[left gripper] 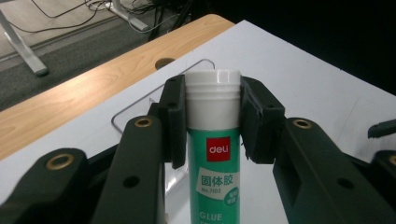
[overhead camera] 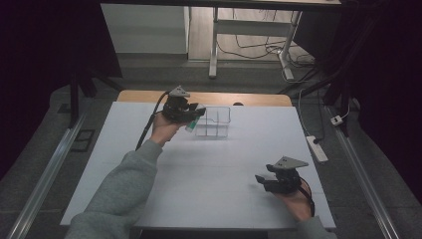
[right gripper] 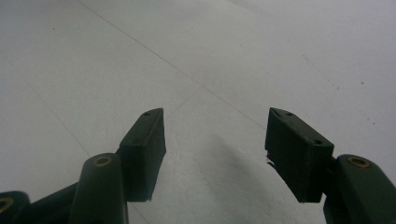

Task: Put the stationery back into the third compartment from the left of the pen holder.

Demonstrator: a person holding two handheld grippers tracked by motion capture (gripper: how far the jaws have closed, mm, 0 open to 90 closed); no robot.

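Upper left of centre, high view: left tool (overhead camera: 191, 115) clamped on a green glue stick with white cap (left gripper: 214, 140), pads pressing just below the cap, beside the clear plastic box (overhead camera: 214, 121). Lower right: right tool (right gripper: 215, 154) parted, nothing between, over the white counter (overhead camera: 214, 169).

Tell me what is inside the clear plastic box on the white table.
The clear plastic box looks empty through its walls in the high view. The left gripper and its green glue stick cover the box's left edge.

A dim room: grey floor (overhead camera: 149, 69), white desk legs (overhead camera: 214, 45), trailing cables (overhead camera: 259, 50), a power strip (overhead camera: 317, 148).
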